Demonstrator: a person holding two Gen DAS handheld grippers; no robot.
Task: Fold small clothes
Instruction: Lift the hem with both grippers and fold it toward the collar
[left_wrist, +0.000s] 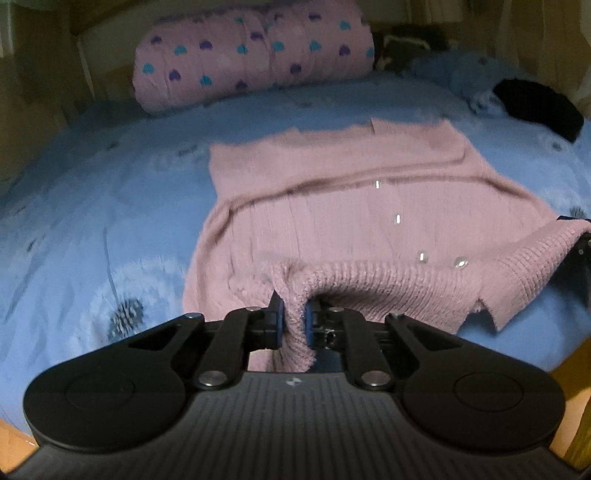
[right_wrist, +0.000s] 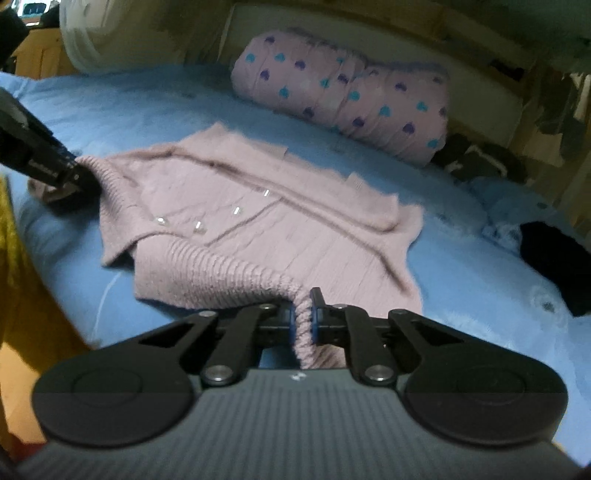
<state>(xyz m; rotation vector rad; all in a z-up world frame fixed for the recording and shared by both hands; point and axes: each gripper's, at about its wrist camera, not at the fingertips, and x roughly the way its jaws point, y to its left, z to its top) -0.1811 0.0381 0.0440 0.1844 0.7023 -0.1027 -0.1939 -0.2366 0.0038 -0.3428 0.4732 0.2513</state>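
The pink cardigan (right_wrist: 266, 206) lies spread near the bed's (left_wrist: 92, 206) front edge, its ribbed hem (left_wrist: 388, 284) raised. You have the left gripper (left_wrist: 294, 317) and the right gripper (right_wrist: 303, 317) each closed on that hem, apparently to carry it toward the collar. Rolled blanket (right_wrist: 343, 96) sits at the far edge.

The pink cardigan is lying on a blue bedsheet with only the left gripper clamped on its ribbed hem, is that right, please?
Not quite: both grippers are clamped on the hem of the pink cardigan lying on the blue bedsheet. The right wrist view shows the right gripper shut on it; the left gripper grips too.
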